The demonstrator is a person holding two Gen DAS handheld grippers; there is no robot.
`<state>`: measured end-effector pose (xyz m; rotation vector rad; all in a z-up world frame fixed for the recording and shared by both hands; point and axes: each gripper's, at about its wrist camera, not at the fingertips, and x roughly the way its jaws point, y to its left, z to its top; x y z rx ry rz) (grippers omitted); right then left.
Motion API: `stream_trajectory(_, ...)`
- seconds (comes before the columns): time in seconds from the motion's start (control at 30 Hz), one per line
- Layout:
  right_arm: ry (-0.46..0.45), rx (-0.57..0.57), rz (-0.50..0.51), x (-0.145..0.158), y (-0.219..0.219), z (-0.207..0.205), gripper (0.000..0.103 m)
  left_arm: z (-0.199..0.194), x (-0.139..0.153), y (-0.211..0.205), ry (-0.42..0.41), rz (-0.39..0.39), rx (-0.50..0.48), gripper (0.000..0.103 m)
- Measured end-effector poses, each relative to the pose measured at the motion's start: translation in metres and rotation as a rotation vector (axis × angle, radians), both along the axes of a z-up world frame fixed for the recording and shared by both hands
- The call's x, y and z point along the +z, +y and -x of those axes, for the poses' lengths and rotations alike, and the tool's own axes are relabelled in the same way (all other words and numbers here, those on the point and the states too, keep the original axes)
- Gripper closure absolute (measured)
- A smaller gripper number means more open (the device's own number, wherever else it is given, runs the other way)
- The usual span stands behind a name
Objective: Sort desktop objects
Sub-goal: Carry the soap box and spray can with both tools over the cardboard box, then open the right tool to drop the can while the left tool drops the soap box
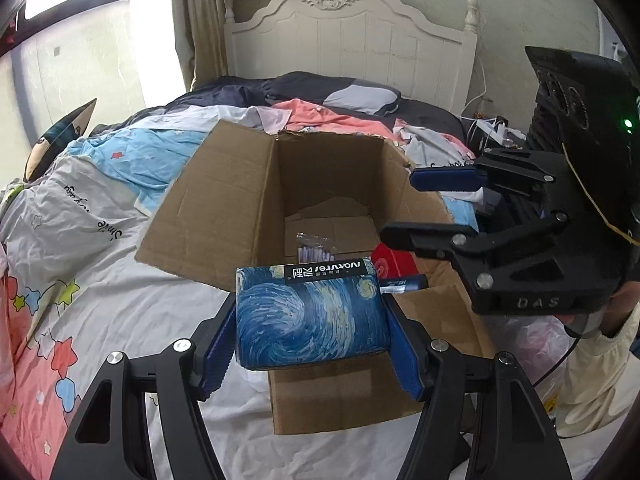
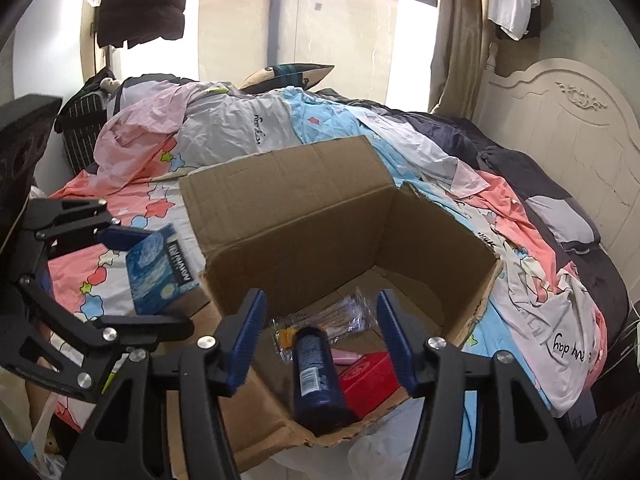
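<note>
My left gripper [image 1: 312,312] is shut on a blue swirl-painted box [image 1: 312,316] and holds it over the near rim of an open cardboard carton [image 1: 260,184]. From the right wrist, that box [image 2: 160,276] shows at the carton's left side in the left gripper [image 2: 156,280]. My right gripper [image 2: 320,304] stands open above the carton [image 2: 300,208]. A dark blue bottle [image 2: 316,372] lies loose below it, clear of both pads. A red box [image 2: 368,380], a pink item [image 2: 348,356] and a clear pack of pens [image 2: 340,316] lie on the carton floor. The right gripper [image 1: 400,208] hangs over the carton's right flap.
The carton sits on a bed covered with crumpled clothes and star-print bedding [image 1: 80,216]. A cream headboard [image 1: 352,40] stands behind. A person's pale sleeve [image 1: 592,380] and a plastic bag [image 1: 528,344] are at the right. A striped basket [image 2: 80,132] stands at the far left.
</note>
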<state>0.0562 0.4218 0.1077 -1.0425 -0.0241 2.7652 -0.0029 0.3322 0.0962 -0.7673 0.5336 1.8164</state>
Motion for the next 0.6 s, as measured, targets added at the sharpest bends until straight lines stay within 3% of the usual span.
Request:
stream_trajectory(0.13,-0.006,0.014,-0.007,-0.002,-0.002,-0.001,0.043,0.002,-0.003,0.004,-0.005,0.008,0.002,0.035)
stream_trajectory(0.6,0.008,-0.006,0.001,-0.003,0.012,-0.011,0.043,0.002,-0.011,0.029,0.006,0.028,-0.012,0.035)
